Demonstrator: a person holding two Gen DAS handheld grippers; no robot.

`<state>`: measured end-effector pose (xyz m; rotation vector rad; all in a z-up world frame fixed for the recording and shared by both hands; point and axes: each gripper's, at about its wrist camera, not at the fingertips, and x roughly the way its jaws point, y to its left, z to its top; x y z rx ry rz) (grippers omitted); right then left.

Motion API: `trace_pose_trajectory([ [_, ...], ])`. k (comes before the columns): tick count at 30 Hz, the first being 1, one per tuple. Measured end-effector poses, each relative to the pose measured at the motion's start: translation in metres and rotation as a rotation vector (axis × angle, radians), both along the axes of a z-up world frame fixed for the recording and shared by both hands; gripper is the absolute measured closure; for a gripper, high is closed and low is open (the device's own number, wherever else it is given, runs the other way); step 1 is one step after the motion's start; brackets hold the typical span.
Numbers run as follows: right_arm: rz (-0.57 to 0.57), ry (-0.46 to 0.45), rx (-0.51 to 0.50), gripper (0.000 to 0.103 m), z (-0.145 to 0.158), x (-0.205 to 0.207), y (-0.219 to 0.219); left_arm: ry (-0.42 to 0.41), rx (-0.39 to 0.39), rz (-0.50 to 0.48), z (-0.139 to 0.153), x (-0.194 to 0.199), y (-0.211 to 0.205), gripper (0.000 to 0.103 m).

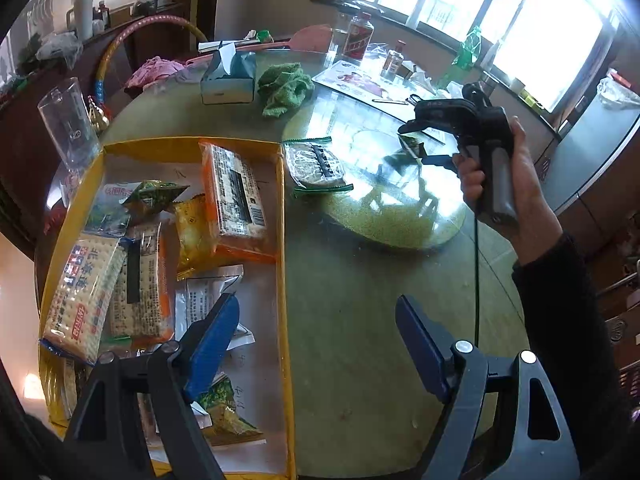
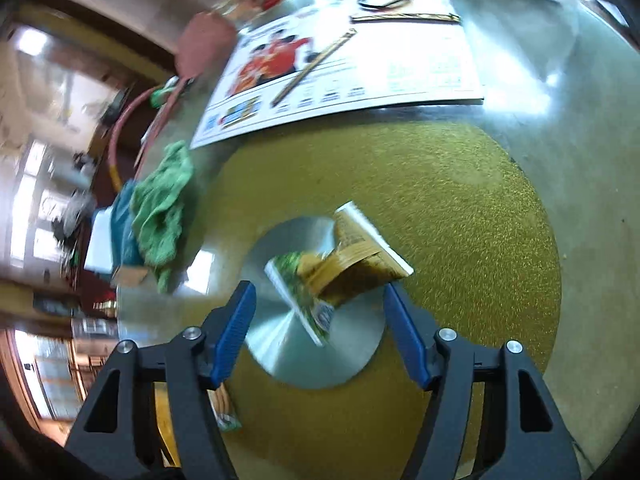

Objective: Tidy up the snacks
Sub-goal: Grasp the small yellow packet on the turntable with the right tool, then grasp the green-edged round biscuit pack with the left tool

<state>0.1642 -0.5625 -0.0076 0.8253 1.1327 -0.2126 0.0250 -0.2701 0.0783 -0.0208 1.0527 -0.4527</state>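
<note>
A yellow cardboard box [image 1: 285, 216] at the left holds several snack packets, among them an orange cracker pack [image 1: 236, 196] and a blue-printed cracker pack [image 1: 82, 292]. My left gripper [image 1: 316, 344] hangs open over the box's right wall, with nothing between its fingers. A green-edged packet [image 1: 316, 168] lies on the table just right of the box. My right gripper [image 1: 416, 148], held by a hand [image 1: 524, 184], stands open above the turntable. A small green and gold packet [image 2: 336, 268] lies on the silver disc [image 2: 280, 344] between the tips of my right gripper [image 2: 320, 320]. Its pads do not press on it.
A green cloth [image 1: 284, 86] and a tissue box [image 1: 228, 76] lie at the back of the round table. A tall glass [image 1: 68, 120] stands beside the yellow box's far left corner. Bottles [image 1: 358, 38] and a printed sheet [image 2: 340, 68] with chopsticks [image 2: 316, 62] are farther back.
</note>
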Motion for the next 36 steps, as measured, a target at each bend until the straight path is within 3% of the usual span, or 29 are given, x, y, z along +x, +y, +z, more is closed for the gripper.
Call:
trace_pose_trajectory([
  [4, -0.047, 0.022, -0.038, 0.038, -0.001, 0.012, -0.006, -0.001, 0.006, 0.0, -0.001, 0.001, 0.001, 0.022],
  [10, 0.065, 0.075, -0.207, 0.071, 0.004, 0.005, 0.012, 0.009, 0.014, 0.0, 0.0, 0.008, -0.006, 0.022],
  [16, 0.191, 0.042, -0.249, 0.073, 0.008, -0.047, 0.03, 0.019, 0.036, -0.061, 0.001, 0.024, -0.036, 0.022],
  [21, 0.308, 0.006, -0.233, 0.073, 0.01, -0.107, 0.052, 0.072, 0.077, -0.09, -0.004, 0.069, -0.073, 0.023],
  [24, 0.323, -0.017, -0.235, 0.073, 0.012, -0.143, 0.061, 0.076, 0.122, -0.074, -0.008, 0.101, -0.094, 0.023],
  [28, 0.307, -0.052, -0.212, 0.073, 0.013, -0.179, 0.06, 0.147, 0.157, -0.075, -0.029, 0.151, -0.118, 0.023],
  [32, 0.294, -0.078, -0.211, 0.073, 0.014, -0.195, 0.06, 0.236, 0.221, -0.062, -0.054, 0.181, -0.136, 0.023],
  [36, 0.282, -0.099, -0.202, 0.073, 0.013, -0.196, 0.059, 0.236, 0.307, -0.02, -0.069, 0.204, -0.145, 0.023],
])
